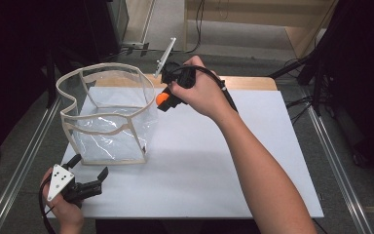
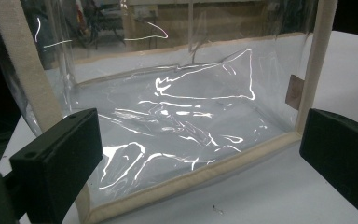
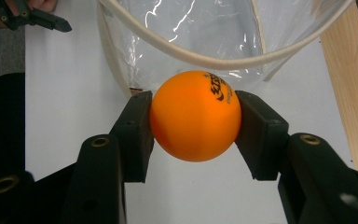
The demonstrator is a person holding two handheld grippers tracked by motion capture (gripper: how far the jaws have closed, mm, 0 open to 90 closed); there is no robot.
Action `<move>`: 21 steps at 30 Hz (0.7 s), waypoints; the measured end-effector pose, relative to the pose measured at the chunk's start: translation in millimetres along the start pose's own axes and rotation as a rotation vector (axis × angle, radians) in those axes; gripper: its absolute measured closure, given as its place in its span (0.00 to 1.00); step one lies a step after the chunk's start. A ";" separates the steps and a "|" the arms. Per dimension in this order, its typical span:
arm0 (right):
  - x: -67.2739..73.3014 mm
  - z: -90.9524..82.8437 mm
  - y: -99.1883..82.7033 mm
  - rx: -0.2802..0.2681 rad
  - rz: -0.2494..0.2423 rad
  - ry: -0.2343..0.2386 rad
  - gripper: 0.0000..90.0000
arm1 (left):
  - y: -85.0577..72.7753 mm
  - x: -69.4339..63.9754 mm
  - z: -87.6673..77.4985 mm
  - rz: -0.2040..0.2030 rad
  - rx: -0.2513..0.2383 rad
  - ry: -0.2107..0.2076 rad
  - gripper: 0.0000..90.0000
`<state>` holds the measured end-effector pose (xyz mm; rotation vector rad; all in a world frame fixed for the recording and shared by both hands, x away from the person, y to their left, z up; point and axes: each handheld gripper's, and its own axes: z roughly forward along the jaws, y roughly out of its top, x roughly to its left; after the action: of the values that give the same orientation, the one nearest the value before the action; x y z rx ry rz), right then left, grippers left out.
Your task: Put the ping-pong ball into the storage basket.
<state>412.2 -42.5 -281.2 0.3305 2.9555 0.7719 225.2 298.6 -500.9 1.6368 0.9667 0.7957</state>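
While the white table [image 1: 214, 161] is sitting between metal rails on grey floor, the right gripper [image 1: 164, 100] is pinching an orange ball [image 1: 162, 99] beside the clear bag's [image 1: 109, 117] rim. Left gripper [image 1: 90, 168] is resting with jaws spread near the bag's base. Left gripper view is showing the bag's [image 2: 186, 116] crinkled wall. Right gripper view is revealing black print on the ball [image 3: 195, 115].

A desk [image 1: 253, 161] with a flat white top fills the centre of the high view, a strip of bare wood showing along its far edge in the upper middle. On its left half stands a clear plastic bag [image 1: 112, 122] with cream fabric edging, open at the top, its base resting directly on the white surface.
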 end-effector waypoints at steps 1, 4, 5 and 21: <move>0.0 -0.5 0.8 -0.001 0.000 0.001 0.53 | 0.0 0.0 0.0 0.000 0.000 0.000 0.00; -0.3 -1.0 2.7 -0.005 -0.004 0.002 0.53 | 0.0 0.0 0.0 -0.001 0.000 0.000 0.00; -0.5 -1.1 3.4 -0.007 -0.005 0.003 0.53 | 0.0 0.0 0.0 -0.002 -0.001 0.000 0.00; 0.0 -9.5 18.9 -0.019 -0.023 -0.004 0.53 | -0.1 0.5 -0.4 -0.003 -0.006 0.000 0.00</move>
<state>414.7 -31.0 -263.6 0.2966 2.9408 0.7959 225.0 299.2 -500.9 1.6299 0.9656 0.7957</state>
